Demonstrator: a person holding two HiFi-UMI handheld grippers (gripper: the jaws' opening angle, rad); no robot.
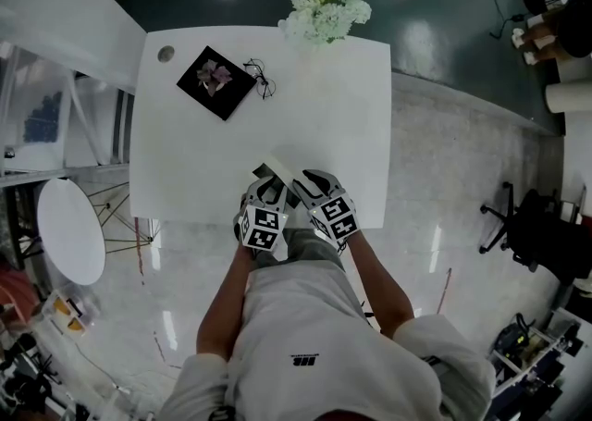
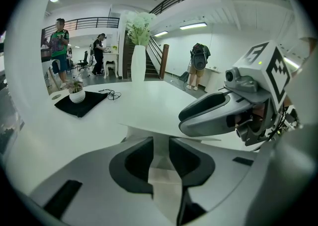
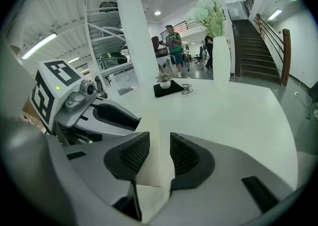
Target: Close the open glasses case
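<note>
The glasses case [image 1: 276, 170] is white and flat-panelled, and lies at the near edge of the white table [image 1: 351, 132]. My left gripper [image 1: 268, 190] is shut on one of its panels; in the left gripper view a white strip of the case [image 2: 160, 168] sits between the pads, with a flat panel [image 2: 164, 126] spreading just beyond. My right gripper [image 1: 303, 183] is shut on another panel, which in the right gripper view [image 3: 155, 163] rises between the jaws as a tall pale flap. The two grippers are side by side, almost touching.
A pair of glasses [image 1: 260, 77] lies at the far left of the table beside a black mat [image 1: 215, 81] with a small potted plant. A vase of white flowers [image 1: 326, 5] stands at the far edge. A round white stool [image 1: 69, 229] stands left of the table.
</note>
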